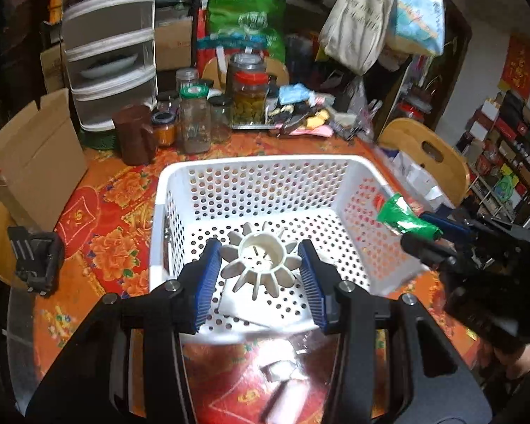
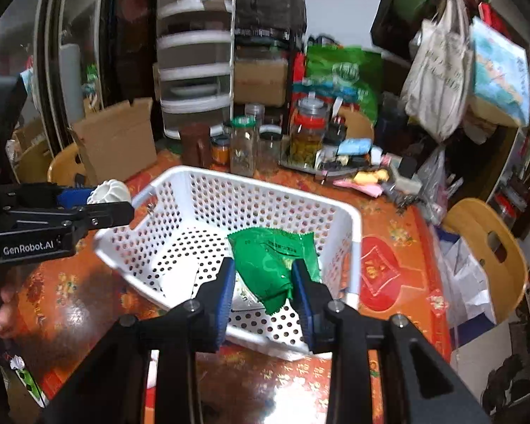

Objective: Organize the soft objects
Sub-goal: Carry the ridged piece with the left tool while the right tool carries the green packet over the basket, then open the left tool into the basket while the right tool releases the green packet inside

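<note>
A white perforated basket stands on the red floral table, also in the right wrist view. My left gripper is shut on a white ribbed flower-shaped soft object and holds it over the basket's near side; it shows from the right wrist view. My right gripper is shut on a green soft packet above the basket's right part; the packet also shows in the left wrist view at the basket's right rim.
Several glass jars and a brown jug stand behind the basket. A cardboard box sits at left, a wooden chair at right. White scraps lie on the table near me. A stacked drawer unit stands behind.
</note>
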Tool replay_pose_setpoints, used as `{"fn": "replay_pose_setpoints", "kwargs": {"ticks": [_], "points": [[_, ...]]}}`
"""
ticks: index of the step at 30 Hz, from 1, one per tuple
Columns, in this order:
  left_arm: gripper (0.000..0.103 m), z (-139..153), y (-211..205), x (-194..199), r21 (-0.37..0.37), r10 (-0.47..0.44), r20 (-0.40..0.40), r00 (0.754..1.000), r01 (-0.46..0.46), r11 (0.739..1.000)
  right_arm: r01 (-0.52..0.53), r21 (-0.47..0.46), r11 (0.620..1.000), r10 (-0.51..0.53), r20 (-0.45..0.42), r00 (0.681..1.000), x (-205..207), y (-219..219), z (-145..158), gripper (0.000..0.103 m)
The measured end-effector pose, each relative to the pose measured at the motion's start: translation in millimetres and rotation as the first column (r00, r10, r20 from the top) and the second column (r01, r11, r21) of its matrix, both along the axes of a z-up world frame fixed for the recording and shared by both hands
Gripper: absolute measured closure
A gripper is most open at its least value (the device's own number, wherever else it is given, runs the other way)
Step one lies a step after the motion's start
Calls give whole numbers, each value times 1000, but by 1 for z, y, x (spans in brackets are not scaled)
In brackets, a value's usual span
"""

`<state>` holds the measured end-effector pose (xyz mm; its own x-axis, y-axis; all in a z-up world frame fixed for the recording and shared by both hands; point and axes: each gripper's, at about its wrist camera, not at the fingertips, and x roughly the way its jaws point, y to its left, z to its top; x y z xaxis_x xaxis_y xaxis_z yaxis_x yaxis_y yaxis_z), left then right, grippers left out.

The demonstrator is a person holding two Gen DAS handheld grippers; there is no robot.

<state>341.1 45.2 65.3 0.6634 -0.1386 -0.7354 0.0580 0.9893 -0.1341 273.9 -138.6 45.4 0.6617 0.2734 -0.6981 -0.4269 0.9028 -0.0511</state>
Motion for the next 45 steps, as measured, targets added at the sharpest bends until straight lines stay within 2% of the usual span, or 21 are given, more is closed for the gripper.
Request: {"fn": "replay_pose_setpoints", "kwargs": {"ticks": [4, 8, 14, 19, 23, 27, 31, 35, 38, 41, 45], "points": [[61, -32, -2, 40, 9, 10, -116, 993, -9, 1000, 14, -60, 998, -21, -104, 994, 40, 12, -35, 72], [61, -64, -1, 76, 28, 34, -227, 973, -29, 999, 14, -92, 996, -31, -182, 983, 61, 20, -64, 72], [61, -96, -8, 101, 73, 46, -326, 944, -23, 997, 0, -154, 988, -35, -221, 975, 76, 31, -85, 71], [61, -106, -6, 105, 56, 42, -357, 933, -23, 998, -21, -157, 987, -21, -258, 966, 82, 33, -93, 71], [60, -108, -1, 106, 34, 53, -351, 935, -44, 998, -20, -159, 987, -24, -269, 963, 82, 34, -95, 69], [50, -102, -2, 100, 4, 32, -330, 943, -33, 999, -15, -126, 992, -21, -275, 961, 80, 30, -92, 65], [41, -89, -8, 93, 10, 30, -290, 956, -28, 1000, -12, -108, 994, -17, -268, 963, 75, 26, -88, 50], [35, -64, -2, 79, -17, 33, -219, 975, -38, 999, -8, -70, 998, -9, -241, 970, 66, 20, -75, 47], [26, -42, 7, 62, -50, 38, -159, 986, -46, 998, 0, -40, 999, -8, -197, 980, 50, 13, -57, 39], [20, -19, 11, 35, -36, 33, -86, 996, -36, 999, 8, -30, 1000, -13, -156, 988, 33, 9, -44, 24], [11, 1, 14, -13, -65, -21, 17, 1000, 22, 998, 24, -10, 1000, -24, -80, 996, 1, 0, -27, 22]]}}
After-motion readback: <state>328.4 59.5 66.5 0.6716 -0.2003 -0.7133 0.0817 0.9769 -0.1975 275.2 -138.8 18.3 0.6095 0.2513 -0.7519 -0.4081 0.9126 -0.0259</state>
